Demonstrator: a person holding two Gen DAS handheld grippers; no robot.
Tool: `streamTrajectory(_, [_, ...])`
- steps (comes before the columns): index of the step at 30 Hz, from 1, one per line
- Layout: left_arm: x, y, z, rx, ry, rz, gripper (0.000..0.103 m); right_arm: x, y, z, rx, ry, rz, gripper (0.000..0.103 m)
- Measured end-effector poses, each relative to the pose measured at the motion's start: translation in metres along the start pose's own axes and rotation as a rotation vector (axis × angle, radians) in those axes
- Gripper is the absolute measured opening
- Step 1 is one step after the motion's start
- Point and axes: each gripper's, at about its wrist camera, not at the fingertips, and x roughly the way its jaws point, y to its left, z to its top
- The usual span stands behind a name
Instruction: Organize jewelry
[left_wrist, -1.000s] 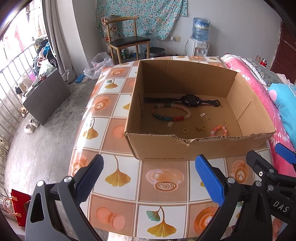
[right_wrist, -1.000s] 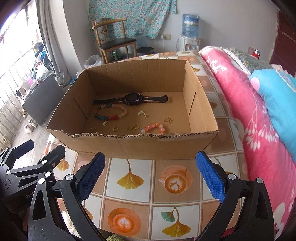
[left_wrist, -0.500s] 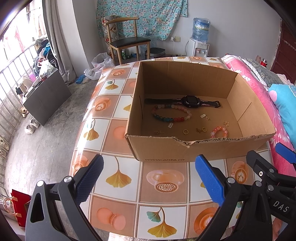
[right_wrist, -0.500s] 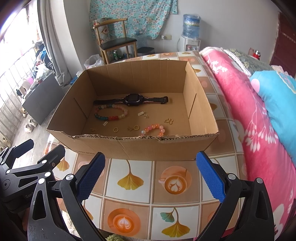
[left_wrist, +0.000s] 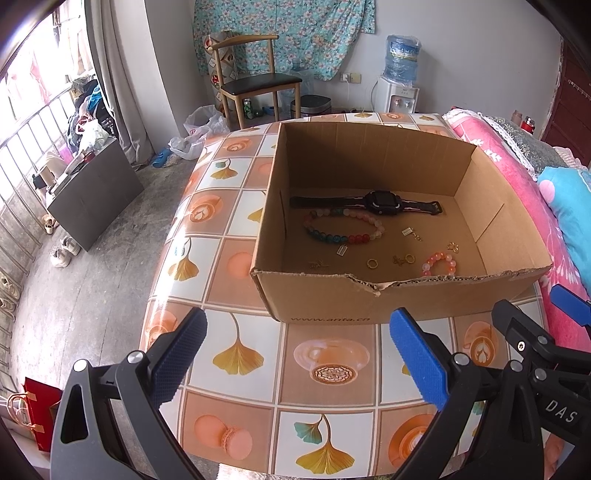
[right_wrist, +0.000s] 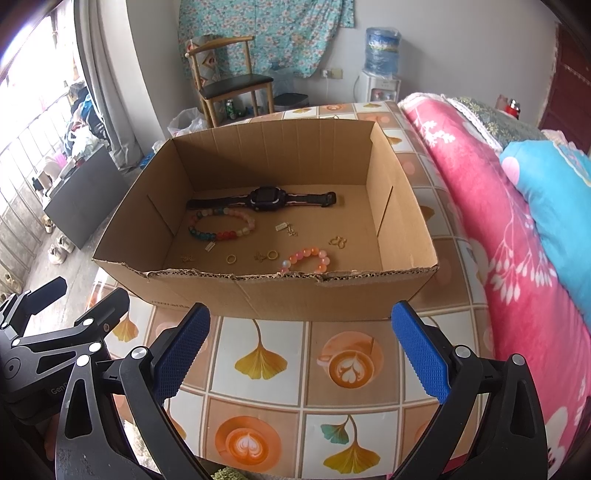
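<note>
One cardboard box (left_wrist: 325, 302) sits on one tiled table (left_wrist: 236, 354). Inside lie one black watch (left_wrist: 376, 201), two bead bracelets, a multicoloured one (left_wrist: 343, 229) and a pink one (left_wrist: 439, 263), and two plain gold rings (left_wrist: 372, 263) (left_wrist: 409, 258). Several smaller gold and silver pieces are too small to count surely.

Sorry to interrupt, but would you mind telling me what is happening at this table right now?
A person holds a gripper in each hand, sorting jewelry. Both the left gripper and the right gripper hover open and empty over the tiled table, short of the cardboard box. Inside the box lie a black watch, a multicolored bead bracelet, a pink bead bracelet, a gold ring and some small gold pieces. Nothing is being gripped.
</note>
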Motion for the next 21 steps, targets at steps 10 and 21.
streamTrajectory(10, [-0.0003, -0.0006, -0.0001, 0.001, -0.002, 0.001, 0.097, 0.0007, 0.0, 0.0003, 0.001, 0.0, 0.002, 0.095])
streamTrajectory(21, [-0.0007, -0.0009, 0.0007, 0.004, -0.004, 0.005, 0.097, -0.0002, -0.0006, -0.0004, 0.002, -0.001, 0.003, 0.095])
